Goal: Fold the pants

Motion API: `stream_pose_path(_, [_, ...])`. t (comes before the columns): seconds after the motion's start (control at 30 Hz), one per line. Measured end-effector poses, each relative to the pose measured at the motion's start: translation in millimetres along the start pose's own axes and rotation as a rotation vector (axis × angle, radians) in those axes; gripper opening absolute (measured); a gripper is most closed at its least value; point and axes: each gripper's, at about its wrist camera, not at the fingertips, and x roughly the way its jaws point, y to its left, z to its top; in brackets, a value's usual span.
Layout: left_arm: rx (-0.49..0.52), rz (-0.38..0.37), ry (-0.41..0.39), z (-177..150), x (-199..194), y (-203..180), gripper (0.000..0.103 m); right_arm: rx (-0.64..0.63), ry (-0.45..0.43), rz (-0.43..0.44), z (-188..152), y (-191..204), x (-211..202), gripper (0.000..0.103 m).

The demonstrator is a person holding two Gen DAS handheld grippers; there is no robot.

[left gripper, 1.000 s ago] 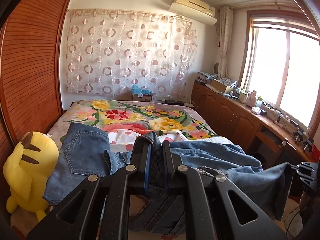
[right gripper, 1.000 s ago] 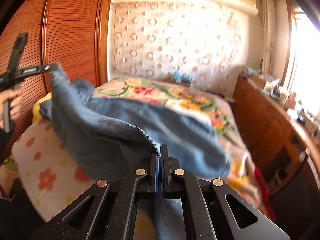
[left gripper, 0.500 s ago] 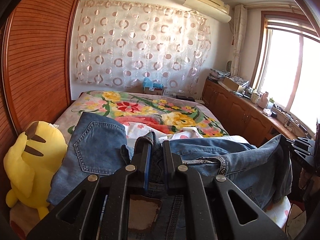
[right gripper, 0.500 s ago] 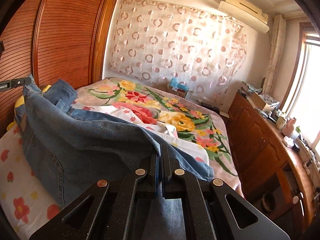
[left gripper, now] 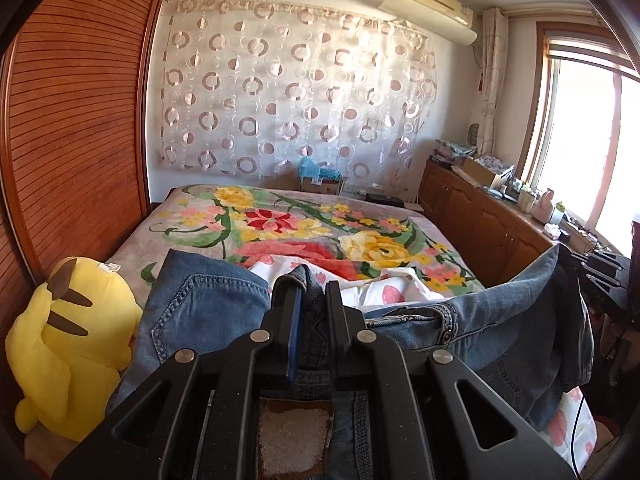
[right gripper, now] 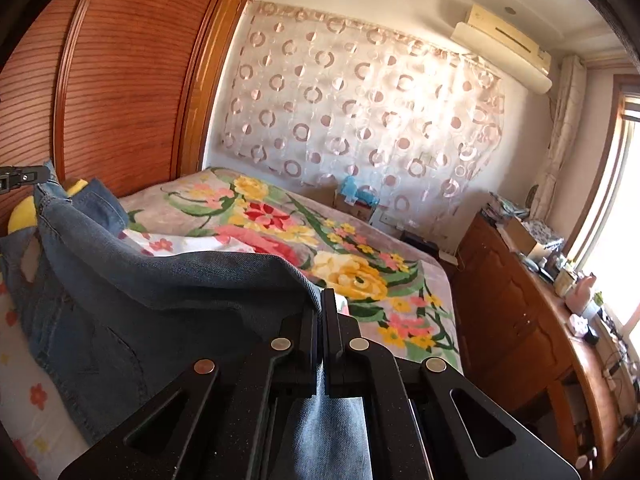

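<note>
Blue denim pants (left gripper: 208, 304) hang stretched between my two grippers over the near end of the bed (left gripper: 280, 224). My left gripper (left gripper: 310, 284) is shut on a bunched piece of the waistband; the brown waist label shows below its jaws. The waistband with its button runs off to the right, where the other gripper (left gripper: 592, 268) pinches it. In the right wrist view my right gripper (right gripper: 322, 300) is shut on a thin edge of the pants (right gripper: 160, 300). The cloth sags leftward to the left gripper (right gripper: 24, 176) at the frame edge.
A yellow plush toy (left gripper: 60, 340) sits at the bed's near left corner against the wooden wardrobe (left gripper: 72, 120). A white floral sheet (left gripper: 380, 292) lies under the pants on the flowered blanket. Wooden cabinets (left gripper: 480, 220) with clutter line the right wall below the window.
Both grippers have swung with the pants: the right end of the waistband has risen and pulled tauter. In the right wrist view the cloth has dropped lower and spread over the bed.
</note>
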Motion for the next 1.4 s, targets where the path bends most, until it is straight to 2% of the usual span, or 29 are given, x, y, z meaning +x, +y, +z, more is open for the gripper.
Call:
stream_pose_path(0.17, [0.013,0.018,0.041,-11,18,3,0.013,0.013,0.078,0.028,-10,1,47,0.001])
stream_pose_path(0.33, [0.051,0.037,0.063,-15,25,1,0.013,0.008,0.112,0.042,-15,4,70,0.001])
stream_pose_path(0.37, [0.050,0.034,0.072,-16,25,1,0.016,0.008,0.118,0.043,-15,4,74,0.001])
stream_pose_path(0.47, [0.061,0.046,0.069,-15,23,0,0.031,0.005,0.131,0.045,-9,2,83,0.001])
stream_pose_path(0.5, [0.071,0.050,0.052,-16,18,-1,0.043,0.004,0.133,0.044,-1,-4,83,0.001])
stream_pose_path(0.57, [0.076,0.044,0.028,-17,10,0,0.055,0.008,0.136,0.047,8,-8,78,0.001])
stream_pose_path(0.67, [0.078,0.022,0.039,-20,1,0,0.081,0.020,0.140,0.050,10,-8,74,0.001])
stream_pose_path(0.73, [0.087,0.010,0.043,-24,-5,-2,0.081,0.034,0.150,0.057,10,-9,71,0.004])
stream_pose_path(0.8, [0.090,-0.017,0.065,-30,-9,-6,0.081,0.050,0.146,0.064,8,-12,64,0.026])
stream_pose_path(0.87, [0.084,-0.051,0.090,-34,-9,-10,0.081,0.066,0.128,0.069,8,-15,51,0.044])
stream_pose_path(0.9, [0.085,-0.056,0.093,-38,-12,-14,0.081,0.074,0.122,0.077,7,-17,45,0.049])
stream_pose_path(1.17, [0.128,-0.102,0.125,-67,-30,-45,0.081,0.110,0.122,0.100,-22,-27,-12,0.049])
stream_pose_path(1.4, [0.140,-0.145,0.163,-93,-26,-66,0.081,0.161,0.221,0.148,-75,-32,-37,0.049])
